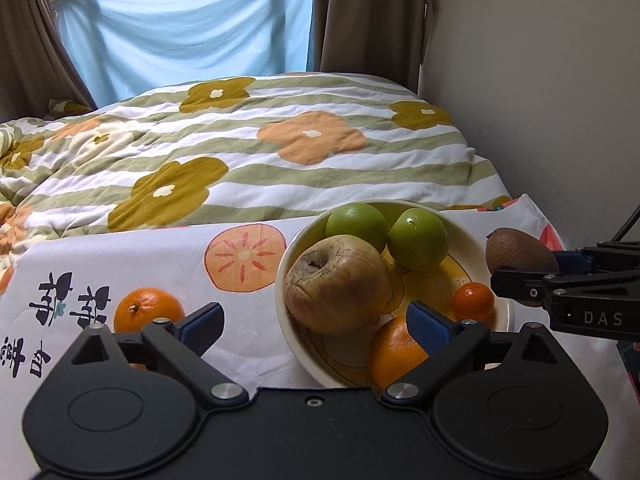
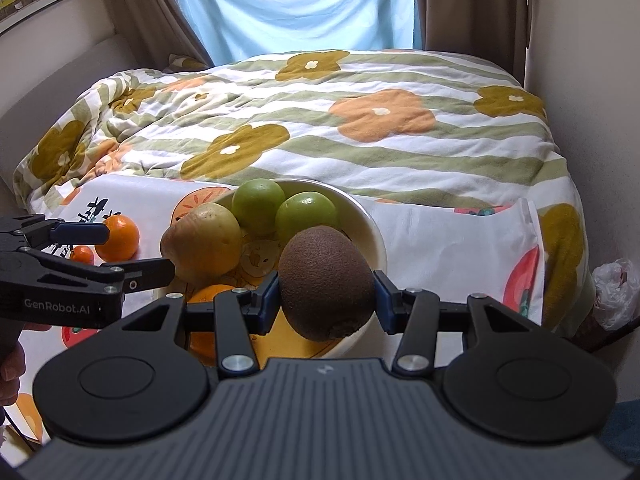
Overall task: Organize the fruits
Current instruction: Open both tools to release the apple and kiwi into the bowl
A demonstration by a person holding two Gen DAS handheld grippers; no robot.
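Note:
A cream bowl (image 1: 282,280) on a fruit-print cloth holds a wrinkled apple (image 1: 336,284), two green fruits (image 1: 356,222) (image 1: 418,236), an orange (image 1: 394,350) and a small tangerine (image 1: 474,302). My right gripper (image 2: 326,300) is shut on a brown kiwi (image 2: 326,282) and holds it over the bowl's (image 2: 376,236) right rim; the kiwi also shows in the left wrist view (image 1: 520,252). My left gripper (image 1: 316,320) is open and empty at the bowl's near-left side. A loose orange (image 1: 148,308) lies on the cloth left of the bowl, with a small tangerine (image 2: 82,255) beside it.
The fruit-print cloth (image 1: 140,256) covers the near surface. Behind it lies a bed with a flowered striped quilt (image 1: 260,140). A wall (image 1: 540,80) stands on the right, curtains and a blue sheet at the back. A plastic bag (image 2: 614,292) sits low right.

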